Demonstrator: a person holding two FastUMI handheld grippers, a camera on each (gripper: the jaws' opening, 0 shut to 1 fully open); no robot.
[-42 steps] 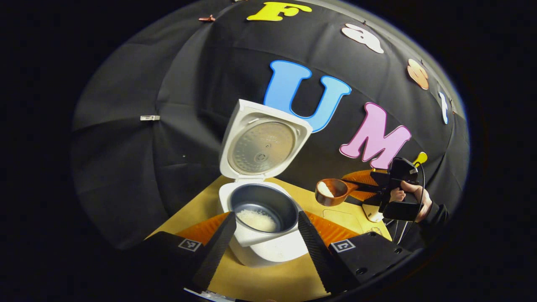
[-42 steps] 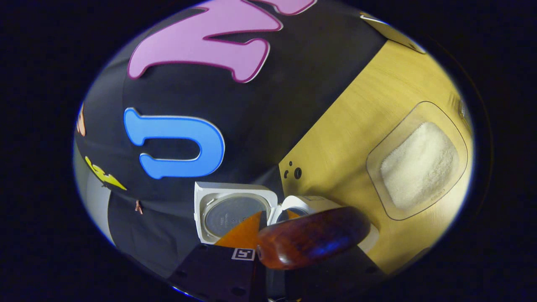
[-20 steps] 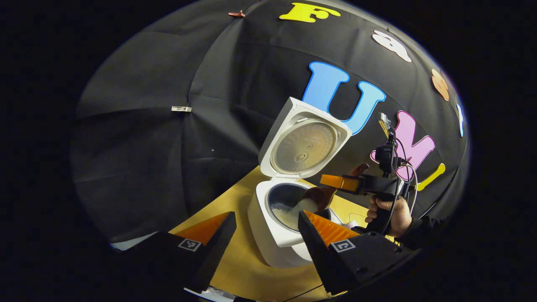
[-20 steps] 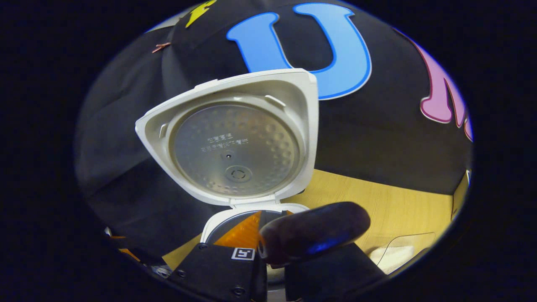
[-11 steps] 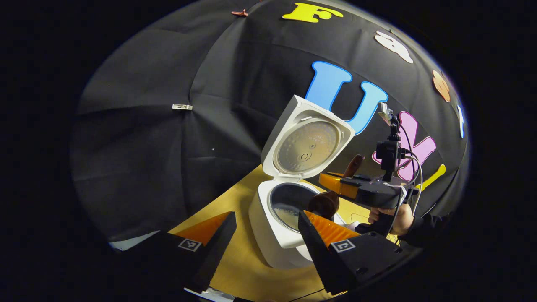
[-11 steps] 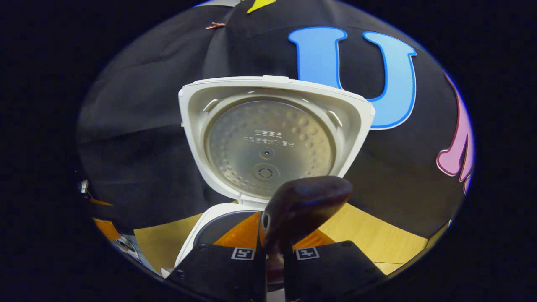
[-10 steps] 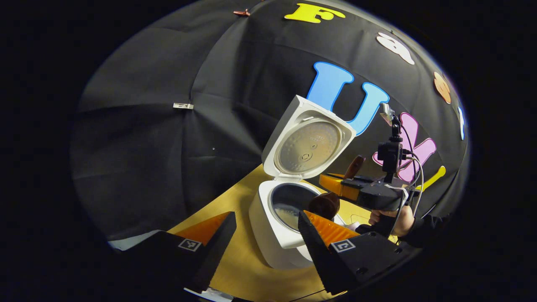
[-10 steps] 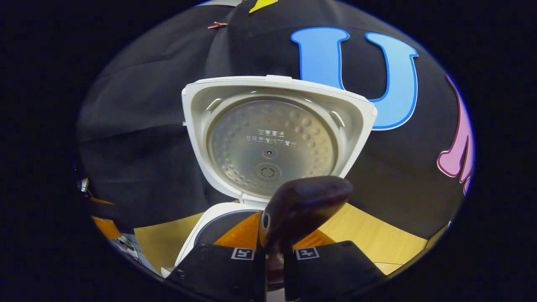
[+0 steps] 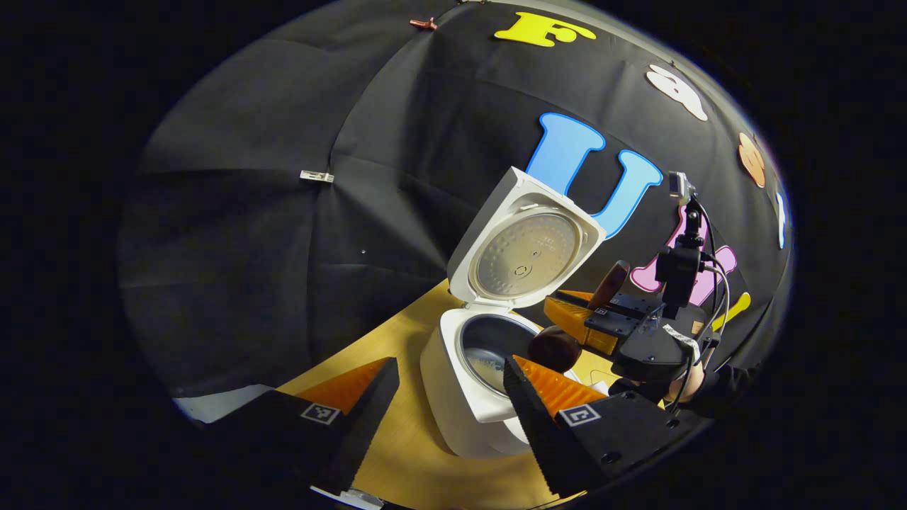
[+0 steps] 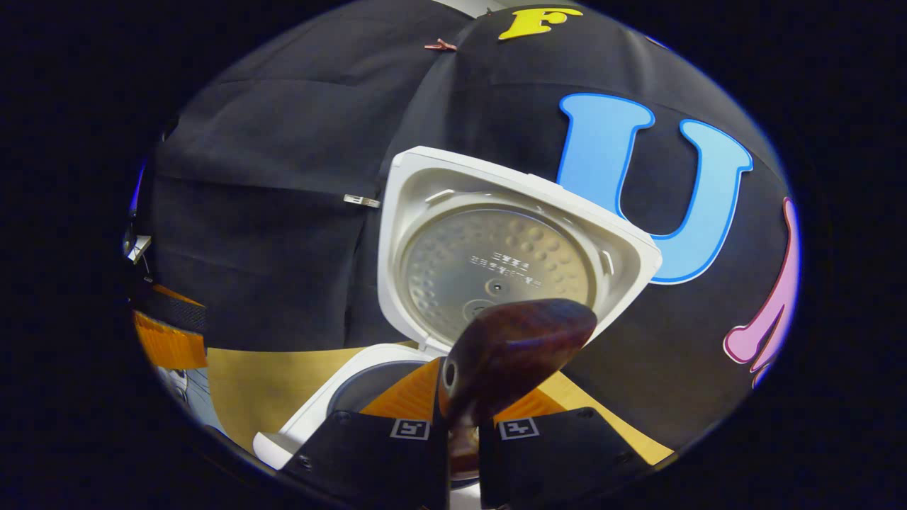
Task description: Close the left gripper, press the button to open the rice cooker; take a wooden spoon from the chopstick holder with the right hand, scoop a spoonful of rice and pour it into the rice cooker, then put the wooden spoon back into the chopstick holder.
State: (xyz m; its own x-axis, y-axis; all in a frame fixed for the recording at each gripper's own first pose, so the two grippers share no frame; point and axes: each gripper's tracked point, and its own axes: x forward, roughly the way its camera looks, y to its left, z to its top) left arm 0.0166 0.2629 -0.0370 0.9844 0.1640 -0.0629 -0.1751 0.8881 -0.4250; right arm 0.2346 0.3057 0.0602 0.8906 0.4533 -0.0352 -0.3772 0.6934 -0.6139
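The rice cooker (image 9: 471,382) stands on the yellow table (image 9: 418,453) with its lid (image 9: 528,248) up, and some rice (image 9: 489,363) lies in the dark inner pot. The right gripper (image 9: 567,312) is just beside the cooker, at the side away from the left gripper, and its two fingers press on the handle of the wooden spoon (image 9: 555,347). In the right gripper view the handle stands between the two closed fingers, and the back of the spoon bowl (image 10: 517,354) rises in front of the open lid. The spoon's long axis runs from its bowl, at the rim of the pot, up and away from the cooker, with the end of the handle above the gripper. The bowl looks turned over and I judge it is empty now. The left gripper (image 9: 450,397) hovers in front of the cooker with a wide gap between its fingers, and it holds nothing. The chopstick holder is the next goal, so the right hand, which has the spoon, must carry it there
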